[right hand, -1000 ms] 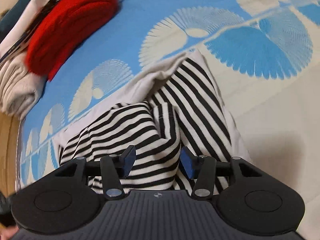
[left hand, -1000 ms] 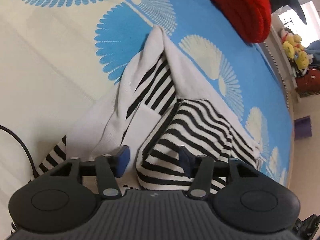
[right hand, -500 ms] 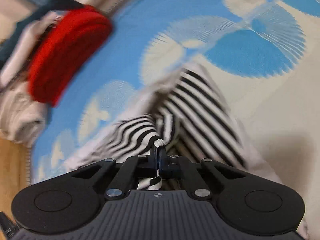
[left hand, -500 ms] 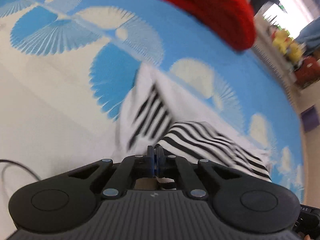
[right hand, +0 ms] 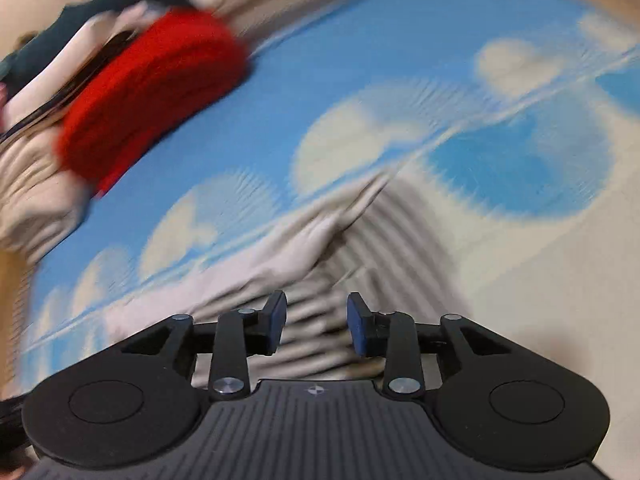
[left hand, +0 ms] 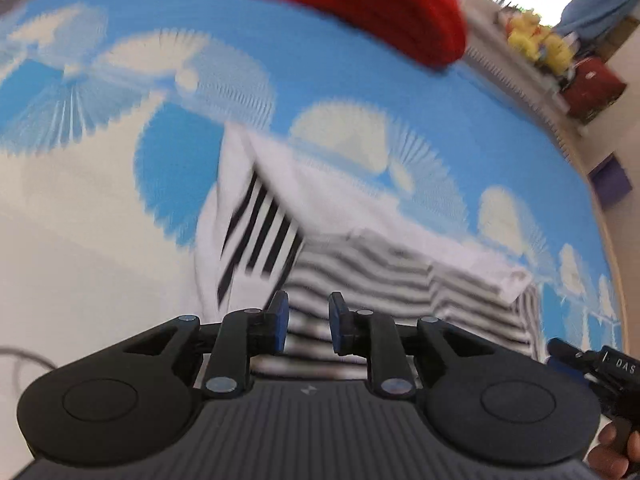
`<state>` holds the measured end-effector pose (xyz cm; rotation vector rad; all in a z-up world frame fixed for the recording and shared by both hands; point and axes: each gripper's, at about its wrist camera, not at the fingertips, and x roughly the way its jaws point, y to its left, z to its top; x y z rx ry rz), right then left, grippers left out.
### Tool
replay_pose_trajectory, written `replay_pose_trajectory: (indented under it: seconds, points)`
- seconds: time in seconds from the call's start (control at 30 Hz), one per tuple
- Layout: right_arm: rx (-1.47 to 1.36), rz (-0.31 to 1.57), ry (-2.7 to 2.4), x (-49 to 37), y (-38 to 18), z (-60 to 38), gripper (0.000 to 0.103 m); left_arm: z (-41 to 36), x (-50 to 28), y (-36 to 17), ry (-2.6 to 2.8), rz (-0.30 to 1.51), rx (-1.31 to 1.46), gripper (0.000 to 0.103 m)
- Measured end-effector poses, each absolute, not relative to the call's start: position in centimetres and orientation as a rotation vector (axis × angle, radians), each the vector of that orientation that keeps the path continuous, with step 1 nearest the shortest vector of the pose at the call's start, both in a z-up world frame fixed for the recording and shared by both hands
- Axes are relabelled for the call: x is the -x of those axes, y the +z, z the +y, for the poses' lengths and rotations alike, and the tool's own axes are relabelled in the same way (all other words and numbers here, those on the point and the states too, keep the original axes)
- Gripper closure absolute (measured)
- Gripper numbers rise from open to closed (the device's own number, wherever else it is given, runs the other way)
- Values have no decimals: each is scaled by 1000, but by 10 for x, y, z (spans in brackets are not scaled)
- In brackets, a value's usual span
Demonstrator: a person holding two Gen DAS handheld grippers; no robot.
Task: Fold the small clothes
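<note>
Left claw (left hand: pixel 304 322): spread, holding nothing, over the near edge of the striped garment (left hand: pixel 360 276), which lies part-folded on the blue patterned mat (left hand: pixel 360 80).
Right claw (right hand: pixel 316 322): likewise spread and empty.
Advice: flatten the fold evenly before regripping; both views blurred.
</note>
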<state>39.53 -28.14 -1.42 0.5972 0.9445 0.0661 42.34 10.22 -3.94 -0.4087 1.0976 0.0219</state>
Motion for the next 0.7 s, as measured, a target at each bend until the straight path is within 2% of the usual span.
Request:
replay_pose_trajectory:
  seconds: [0.13,0.2,0.4,0.5,0.6,0.7]
  points:
    - [-564,1203,-58,-399,-62,-278,57,109,-421,-77,111,1258,411,81]
    - [-583,1205,-103,-397,-66,-283,57,110,-419,-73,112,1242,398,81]
    - [-498,1037,122,-390,-24,-251,55,94,-415,-44,39,1139,315,80]
    - [-485,1138,307,-387,-38,-229,56,92,-416,-45,39,1147,331,80]
    - [-338,1296,350,-382,-66,-209,56,91,-417,-47,37,1154,335,80]
    - [-235,1274,344,-378,-62,-203,57,89,-417,-46,24,1151,337,80]
